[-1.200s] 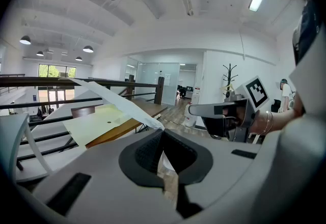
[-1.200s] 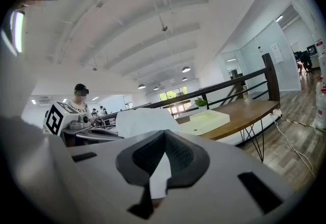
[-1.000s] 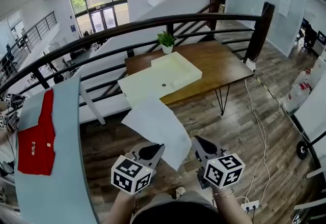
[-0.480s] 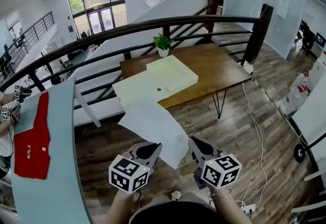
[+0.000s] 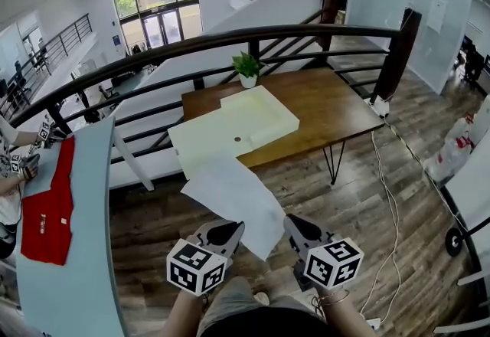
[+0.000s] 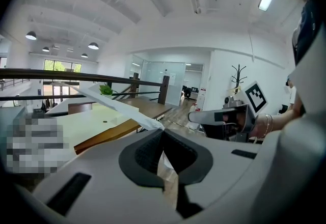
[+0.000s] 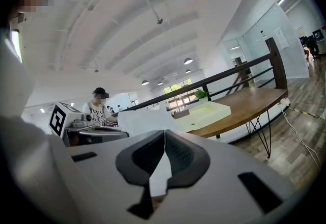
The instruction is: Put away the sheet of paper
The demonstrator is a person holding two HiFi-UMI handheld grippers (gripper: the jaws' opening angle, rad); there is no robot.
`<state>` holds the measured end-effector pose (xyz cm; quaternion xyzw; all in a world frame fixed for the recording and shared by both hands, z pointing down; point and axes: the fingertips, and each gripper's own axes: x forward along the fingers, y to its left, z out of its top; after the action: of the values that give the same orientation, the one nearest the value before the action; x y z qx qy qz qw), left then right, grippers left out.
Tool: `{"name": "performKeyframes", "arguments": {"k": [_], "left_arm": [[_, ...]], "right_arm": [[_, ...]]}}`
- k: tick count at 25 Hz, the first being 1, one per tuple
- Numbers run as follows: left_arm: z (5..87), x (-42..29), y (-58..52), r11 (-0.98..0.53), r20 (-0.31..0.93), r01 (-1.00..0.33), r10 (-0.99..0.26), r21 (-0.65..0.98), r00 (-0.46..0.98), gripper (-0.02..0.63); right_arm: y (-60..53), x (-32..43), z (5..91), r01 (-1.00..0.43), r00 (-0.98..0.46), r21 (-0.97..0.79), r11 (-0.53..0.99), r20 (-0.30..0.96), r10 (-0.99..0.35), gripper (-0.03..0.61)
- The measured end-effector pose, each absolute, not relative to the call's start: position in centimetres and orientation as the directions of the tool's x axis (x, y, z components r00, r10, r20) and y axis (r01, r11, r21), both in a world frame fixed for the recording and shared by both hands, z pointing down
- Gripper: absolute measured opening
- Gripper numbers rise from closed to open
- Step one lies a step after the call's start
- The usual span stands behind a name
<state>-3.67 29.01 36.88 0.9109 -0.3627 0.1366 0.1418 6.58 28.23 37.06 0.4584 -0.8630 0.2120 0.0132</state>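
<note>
Left gripper [image 5: 230,230]: jaws closed together, clamped on the near left edge of the sheet of paper [image 5: 233,194]. In the left gripper view the sheet runs out of the closed jaws toward 10 o'clock, seen nearly edge-on.

Right gripper [image 5: 295,225]: jaws closed together. The right gripper view shows a white sliver of the sheet pinched between the pads, and more of the sheet beyond the jaws at 11 o'clock.

Sheet of paper: held in the air by both grippers, near corner hanging between them, body extending toward 12 o'clock and tilted. It sits over the wooden floor [image 5: 367,197], short of the table [image 5: 329,102].

Table: wooden top on thin dark legs, at 12 to 1 o'clock from the grippers, against a dark railing [image 5: 230,38]. On it, a pale shallow tray [image 5: 264,107] at the left half, and a small potted plant [image 5: 247,67] at the far edge, just beyond the tray.

At 9 o'clock: a grey counter [image 5: 92,266] with a red garment [image 5: 47,205] lying flat on it. A second person's hands show at the frame's left edge.
</note>
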Motion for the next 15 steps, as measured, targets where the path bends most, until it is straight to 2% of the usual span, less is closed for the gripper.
{"name": "performKeyframes", "arguments": {"k": [5, 15], "left_arm": [[37.4, -2.7, 28.0, -0.687, 0.364, -0.702, -0.615, 0.187, 0.699, 0.018], [37.9, -1.1, 21.9, -0.717, 0.377, -0.673, -0.581, 0.182, 0.721, 0.018]], "right_arm": [[27.5, 7.3, 37.1, -0.778, -0.603, -0.364, 0.513, 0.201, -0.772, 0.028], [22.0, 9.5, 38.4, -0.801, -0.556, -0.396, 0.449, 0.213, -0.803, 0.028]]}}
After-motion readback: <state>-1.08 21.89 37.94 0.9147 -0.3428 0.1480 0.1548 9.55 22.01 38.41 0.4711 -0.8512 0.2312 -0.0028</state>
